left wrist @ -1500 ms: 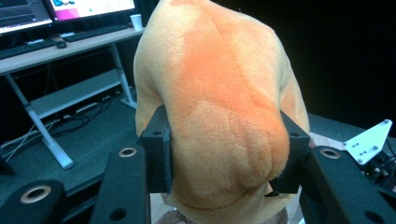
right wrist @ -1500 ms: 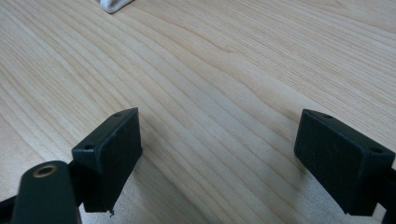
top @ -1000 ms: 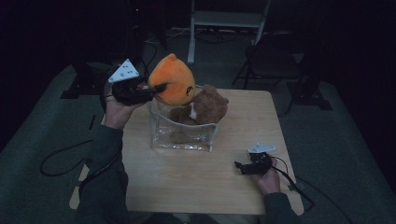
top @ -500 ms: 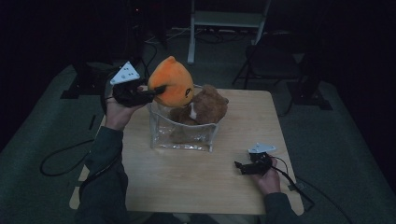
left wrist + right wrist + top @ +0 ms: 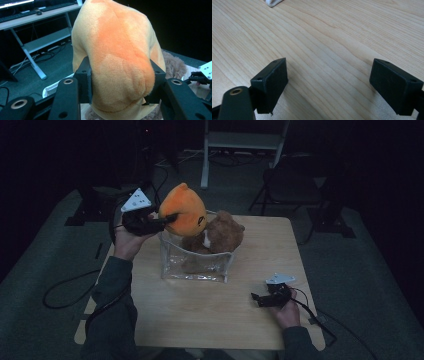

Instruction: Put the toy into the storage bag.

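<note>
Left fingers [image 5: 85, 85] clamped on the orange plush [image 5: 117, 62], pads pressed into its soft sides from left and right, fabric bulging between them. Left gripper [image 5: 167, 220] held level in a raised hand [image 5: 127, 242] at the near-left corner of the clear bin [image 5: 192, 262]. Plush up in the air over the bin's left rim, tilted, just beside and partly above a brown plush [image 5: 220, 232] sitting in the bin with head above the rim. Bin standing near the far middle of the counter [image 5: 200, 315].

Right fingers [image 5: 272, 80] apart, nothing between them but bare wood grain. Right gripper [image 5: 256, 299] low at the near-right of the counter, resting in a hand [image 5: 287, 312], well apart from the bin. Small white scrap [image 5: 273, 2] lying farther off on the counter.
</note>
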Tool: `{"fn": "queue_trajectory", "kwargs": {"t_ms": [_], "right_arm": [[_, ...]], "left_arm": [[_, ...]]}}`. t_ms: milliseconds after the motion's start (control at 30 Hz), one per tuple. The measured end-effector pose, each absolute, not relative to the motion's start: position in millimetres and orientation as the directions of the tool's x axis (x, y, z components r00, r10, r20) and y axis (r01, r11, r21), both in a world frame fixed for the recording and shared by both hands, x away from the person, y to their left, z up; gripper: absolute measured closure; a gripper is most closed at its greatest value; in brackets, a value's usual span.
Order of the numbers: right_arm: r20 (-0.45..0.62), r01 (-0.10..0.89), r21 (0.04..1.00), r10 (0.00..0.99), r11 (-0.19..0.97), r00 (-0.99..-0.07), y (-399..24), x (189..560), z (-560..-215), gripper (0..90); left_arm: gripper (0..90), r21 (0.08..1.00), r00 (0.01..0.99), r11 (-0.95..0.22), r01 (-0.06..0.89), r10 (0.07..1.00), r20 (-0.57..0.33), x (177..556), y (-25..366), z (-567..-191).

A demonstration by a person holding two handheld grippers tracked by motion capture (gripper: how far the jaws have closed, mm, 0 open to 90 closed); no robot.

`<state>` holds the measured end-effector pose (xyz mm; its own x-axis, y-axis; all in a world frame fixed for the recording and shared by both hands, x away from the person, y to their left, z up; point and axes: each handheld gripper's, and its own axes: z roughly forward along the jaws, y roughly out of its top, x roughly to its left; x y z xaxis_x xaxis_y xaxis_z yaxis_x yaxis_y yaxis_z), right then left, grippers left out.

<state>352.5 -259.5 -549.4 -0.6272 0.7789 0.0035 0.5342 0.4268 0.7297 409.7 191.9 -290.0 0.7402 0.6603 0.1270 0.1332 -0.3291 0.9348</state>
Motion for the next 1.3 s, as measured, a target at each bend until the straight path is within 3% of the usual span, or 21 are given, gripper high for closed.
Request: {"fn": "queue_trajectory", "kwargs": {"t_ms": [1300], "right_arm": [[0.002, 0.534, 0.730, 0.779, 0.428, -0.628, -260, 353, -549, 14.3]], "left_arm": [[52.1, 0.901, 0.729, -0.389, 0.194, 0.672, 0.133, 419, 185, -318]]}}
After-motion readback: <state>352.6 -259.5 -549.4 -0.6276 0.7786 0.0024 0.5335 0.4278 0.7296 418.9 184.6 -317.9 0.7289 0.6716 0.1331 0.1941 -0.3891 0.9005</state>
